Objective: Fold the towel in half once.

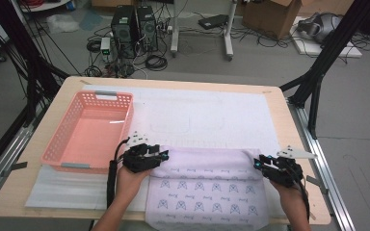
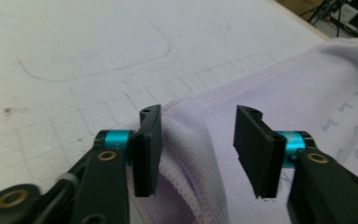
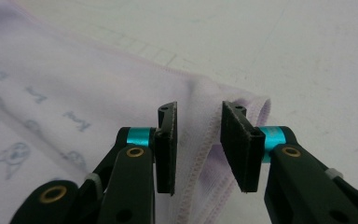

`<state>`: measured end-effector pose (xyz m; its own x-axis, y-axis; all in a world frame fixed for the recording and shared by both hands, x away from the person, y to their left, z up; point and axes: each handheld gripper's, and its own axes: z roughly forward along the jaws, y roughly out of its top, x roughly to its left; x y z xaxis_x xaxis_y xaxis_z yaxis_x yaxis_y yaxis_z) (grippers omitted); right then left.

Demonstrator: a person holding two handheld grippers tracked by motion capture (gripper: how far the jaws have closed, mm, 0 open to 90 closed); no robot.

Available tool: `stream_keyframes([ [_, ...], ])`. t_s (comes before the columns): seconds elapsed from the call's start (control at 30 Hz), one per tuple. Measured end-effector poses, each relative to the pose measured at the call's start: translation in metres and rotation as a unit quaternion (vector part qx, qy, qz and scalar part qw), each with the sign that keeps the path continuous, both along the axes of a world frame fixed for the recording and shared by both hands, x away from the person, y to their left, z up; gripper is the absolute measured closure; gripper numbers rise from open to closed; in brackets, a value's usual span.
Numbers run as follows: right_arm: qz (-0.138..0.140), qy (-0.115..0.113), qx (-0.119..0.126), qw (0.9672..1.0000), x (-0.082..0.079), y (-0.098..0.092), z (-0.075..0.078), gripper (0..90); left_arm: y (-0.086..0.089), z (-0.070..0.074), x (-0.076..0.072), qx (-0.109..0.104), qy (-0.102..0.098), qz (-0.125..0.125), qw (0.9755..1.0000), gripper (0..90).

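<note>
A pale lilac towel [image 1: 207,187] with a small printed pattern lies folded on the white mat, its near edge hanging over the table front. My left gripper [image 1: 163,155] sits at its far left corner. In the left gripper view the gripper [image 2: 198,116] is open; a raised fold of the towel [image 2: 270,93] lies between the jaws, against the left pad and apart from the right. My right gripper [image 1: 259,162] is at the far right corner. The right gripper view shows this gripper [image 3: 199,112] open too, with the stitched hem of the towel [image 3: 74,84] loose in the gap.
A pink plastic basket [image 1: 58,139] stands empty at the left of the table, just left of my left hand. The white mat [image 1: 207,110] with faint drawn outlines covers the table beyond the towel. The right table edge [image 1: 313,168] runs close to my right hand.
</note>
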<state>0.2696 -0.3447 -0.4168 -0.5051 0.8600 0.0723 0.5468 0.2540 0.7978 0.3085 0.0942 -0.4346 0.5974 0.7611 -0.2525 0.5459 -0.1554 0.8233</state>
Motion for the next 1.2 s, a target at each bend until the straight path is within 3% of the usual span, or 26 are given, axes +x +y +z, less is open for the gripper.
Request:
stream_keyframes([
  [0.07, 0.003, 0.016, -0.009, 0.9998, 0.006, 0.002, -0.006, 80.7, -0.005, -0.006, -0.001, 0.028, 0.007, 0.004, 0.9996, 66.2],
  [0.13, 0.006, 0.018, -0.011, 0.9998, 0.007, 0.001, -0.009, 86.2, -0.005, -0.007, -0.008, 0.031, -0.015, 0.008, 0.9994, 83.8],
  [0.2, 0.006, 0.012, 0.000, 0.9999, 0.002, -0.001, -0.008, 86.9, -0.002, -0.005, -0.013, 0.024, -0.028, 0.004, 0.9993, 85.1],
  [0.33, 0.013, -0.009, 0.022, 0.9996, -0.015, -0.007, 0.000, 87.0, 0.007, 0.006, -0.030, -0.014, -0.050, -0.002, 0.9986, 84.2],
  [0.4, 0.017, -0.016, 0.032, 0.9992, -0.026, -0.009, 0.004, 87.0, 0.011, 0.011, -0.040, -0.019, -0.067, -0.004, 0.9976, 83.3],
  [0.5, 0.027, -0.028, 0.031, 0.9988, -0.042, -0.011, 0.008, 87.0, 0.015, 0.012, -0.055, -0.023, -0.075, -0.009, 0.9968, 82.5],
  [0.67, 0.033, -0.025, 0.038, 0.9984, -0.065, -0.017, 0.008, 87.1, 0.021, 0.006, -0.081, -0.018, -0.062, -0.034, 0.9974, 80.6],
  [0.77, 0.032, 0.010, 0.039, 0.9987, -0.075, -0.018, 0.000, 85.5, 0.025, -0.001, -0.086, -0.020, -0.044, -0.032, 0.9983, 69.3],
  [0.83, 0.025, 0.013, 0.027, 0.9992, -0.077, -0.017, -0.003, 67.5, 0.025, -0.003, -0.082, -0.029, -0.037, -0.030, 0.9985, 55.8],
  [0.9, 0.017, 0.006, 0.026, 0.9995, -0.076, -0.015, -0.002, 59.3, 0.022, -0.004, -0.080, -0.028, -0.040, -0.041, 0.9980, 52.0],
  [1.03, 0.020, -0.003, 0.004, 0.9998, -0.062, -0.003, -0.006, 53.0, 0.010, -0.012, -0.074, -0.012, -0.016, -0.049, 0.9986, 46.4],
  [1.17, 0.020, 0.018, -0.015, 0.9995, -0.045, 0.008, -0.019, 55.0, -0.002, -0.020, -0.071, 0.024, 0.003, -0.048, 0.9985, 50.3],
  [1.2, 0.024, 0.027, -0.018, 0.9992, -0.043, 0.010, -0.023, 59.1, -0.003, -0.020, -0.072, 0.035, -0.006, -0.041, 0.9985, 56.0],
])
